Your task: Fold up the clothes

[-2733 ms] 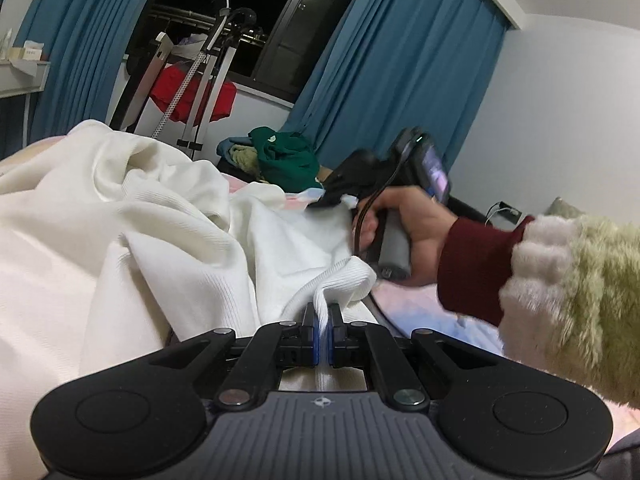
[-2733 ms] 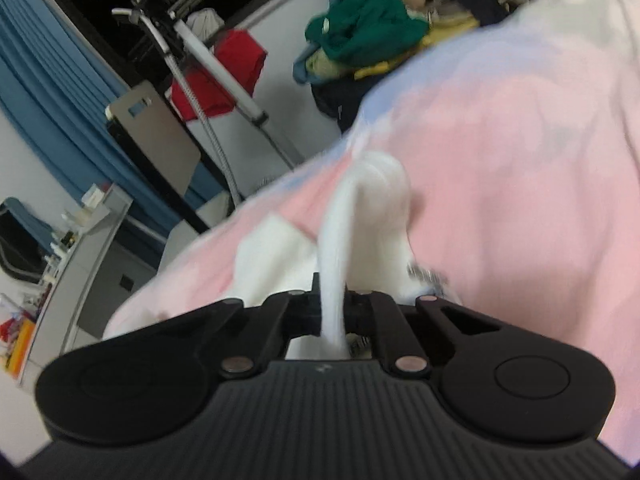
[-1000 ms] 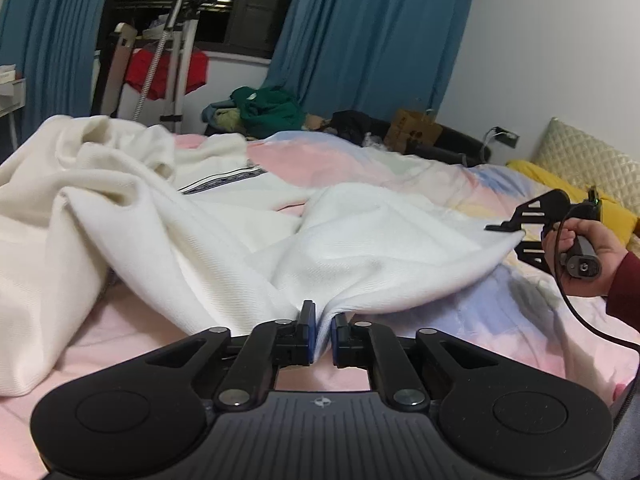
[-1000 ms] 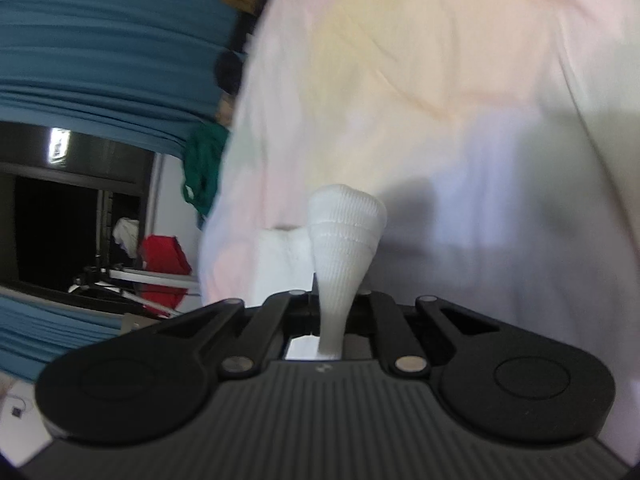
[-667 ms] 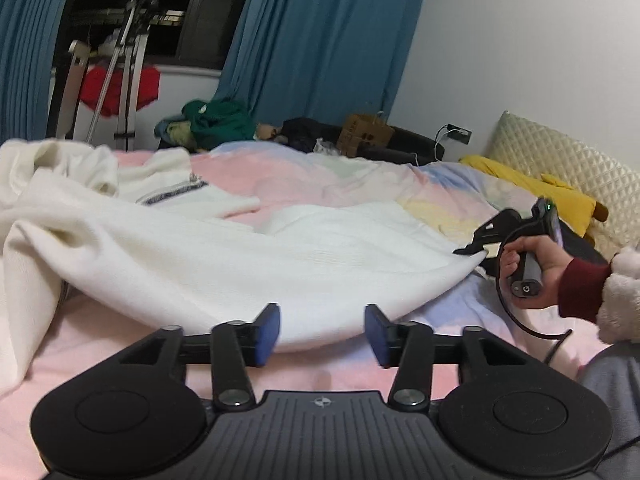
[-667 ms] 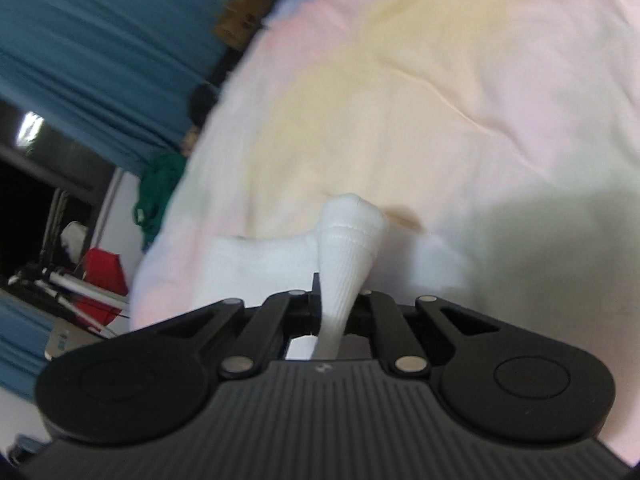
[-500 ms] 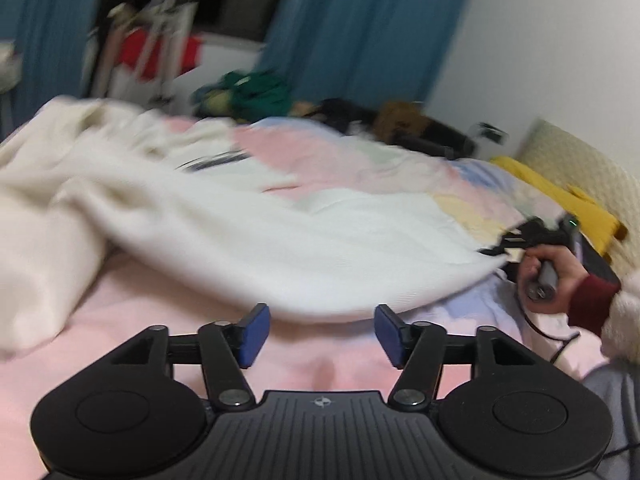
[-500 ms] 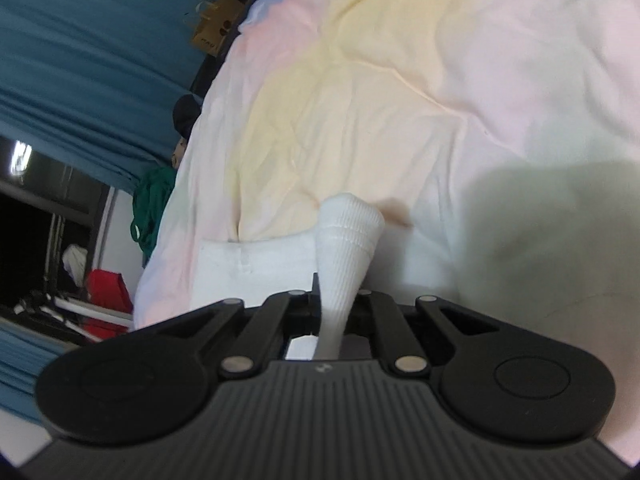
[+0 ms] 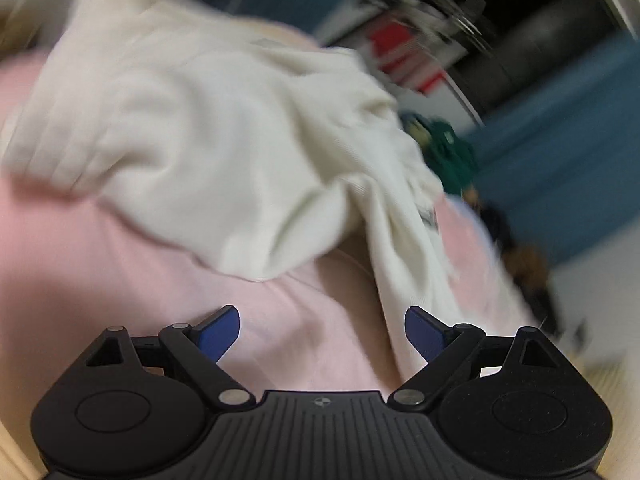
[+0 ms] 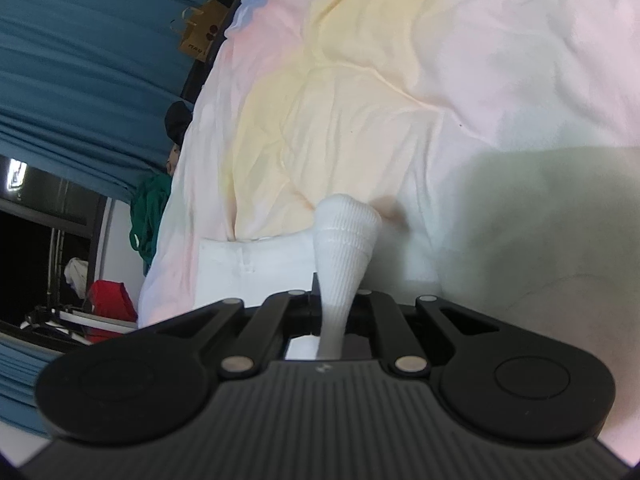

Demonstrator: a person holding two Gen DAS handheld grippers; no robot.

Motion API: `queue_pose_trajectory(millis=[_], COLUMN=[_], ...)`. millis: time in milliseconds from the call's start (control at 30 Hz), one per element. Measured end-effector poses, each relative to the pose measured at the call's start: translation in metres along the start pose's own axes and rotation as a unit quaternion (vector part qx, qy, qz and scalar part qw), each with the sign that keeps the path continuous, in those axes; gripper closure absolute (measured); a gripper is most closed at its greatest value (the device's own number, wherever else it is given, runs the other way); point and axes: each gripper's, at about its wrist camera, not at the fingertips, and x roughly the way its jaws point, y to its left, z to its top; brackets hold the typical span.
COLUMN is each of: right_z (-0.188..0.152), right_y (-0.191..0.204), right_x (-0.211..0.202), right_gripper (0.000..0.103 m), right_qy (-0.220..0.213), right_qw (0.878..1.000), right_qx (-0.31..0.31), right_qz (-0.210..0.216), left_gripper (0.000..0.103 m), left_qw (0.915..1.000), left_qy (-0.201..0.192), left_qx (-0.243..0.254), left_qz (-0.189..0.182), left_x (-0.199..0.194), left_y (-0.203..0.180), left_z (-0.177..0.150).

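A cream-white knit garment (image 9: 208, 128) lies bunched on the pink bed cover (image 9: 132, 280), blurred by motion. My left gripper (image 9: 322, 330) is open and empty, its blue-padded fingers wide apart just short of the garment's near edge. In the right wrist view, my right gripper (image 10: 334, 300) is shut on a ribbed white cuff (image 10: 346, 236) of the garment, which sticks up between the jaws. More white cloth (image 10: 256, 268) trails to the left behind it.
The pastel pink, yellow and blue duvet (image 10: 400, 80) fills the right wrist view. Blue curtains (image 10: 80, 60), a green clothes pile (image 10: 150, 208) and a rack with a red cloth (image 10: 108, 300) stand beyond the bed edge.
My left gripper let go of the garment, opened wide and swung left toward the bunched part. My right gripper kept its hold on the cuff and stayed low over the duvet.
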Motion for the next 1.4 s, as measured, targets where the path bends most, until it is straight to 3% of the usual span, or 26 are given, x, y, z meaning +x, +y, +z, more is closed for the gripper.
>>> queue_pose_trajectory(millis=[167, 333, 433, 500, 533, 567, 667, 767, 900, 1133, 1233, 1400], right_z=[-0.001, -0.001, -0.001, -0.001, -0.001, -0.002, -0.002, -0.003, -0.002, -0.003, -0.005, -0.006], right_y=[-0.004, -0.004, -0.004, -0.002, -0.001, -0.001, 0.001, 0.004, 0.007, 0.013, 0.01, 0.002], right_x=[-0.002, -0.002, -0.002, 0.0, 0.001, 0.001, 0.002, 0.003, -0.002, -0.035, -0.045, -0.033], right_gripper=[0.097, 0.097, 0.097, 0.097, 0.097, 0.097, 0.097, 0.097, 0.097, 0.098, 0.098, 0.098], right_qy=[0.0, -0.002, -0.003, -0.005, -0.006, -0.007, -0.01, -0.012, -0.022, -0.088, -0.1, -0.065], right_qw=[1.0, 1.0, 1.0, 1.0, 1.0, 1.0, 1.0, 1.0, 0.999, 0.994, 0.99, 0.985], right_qx=[0.009, 0.007, 0.004, 0.0, -0.002, -0.003, -0.006, -0.024, -0.037, -0.056, -0.053, -0.067], right_qz=[0.0, -0.001, -0.001, -0.003, -0.004, -0.004, -0.009, -0.015, -0.018, -0.039, -0.08, -0.145], left_gripper=[0.014, 0.022, 0.04, 0.065, 0.084, 0.09, 0.094, 0.096, 0.097, 0.097, 0.097, 0.097], left_qw=[0.9888, 0.9782, 0.9722, 0.9679, 0.9672, 0.9677, 0.9704, 0.9803, 0.9853, 0.988, 0.9862, 0.9823], left_qy=[-0.032, -0.067, -0.076, -0.078, -0.077, -0.073, -0.059, -0.069, -0.058, -0.017, 0.005, 0.026], left_qx=[-0.145, -0.196, -0.221, -0.239, -0.242, -0.24, -0.23, -0.174, -0.134, -0.114, -0.11, -0.109], left_qz=[-0.018, -0.004, 0.003, 0.006, 0.011, 0.019, 0.042, 0.062, 0.089, 0.103, 0.123, 0.15], left_x=[0.003, 0.013, 0.015, 0.012, 0.01, 0.008, -0.008, -0.039, -0.079, -0.123, -0.124, -0.109], left_y=[0.04, 0.051, 0.061, 0.067, 0.071, 0.073, 0.073, 0.061, 0.052, 0.062, 0.077, 0.094], left_z=[0.019, 0.035, 0.045, 0.052, 0.057, 0.062, 0.08, 0.104, 0.136, 0.157, 0.146, 0.146])
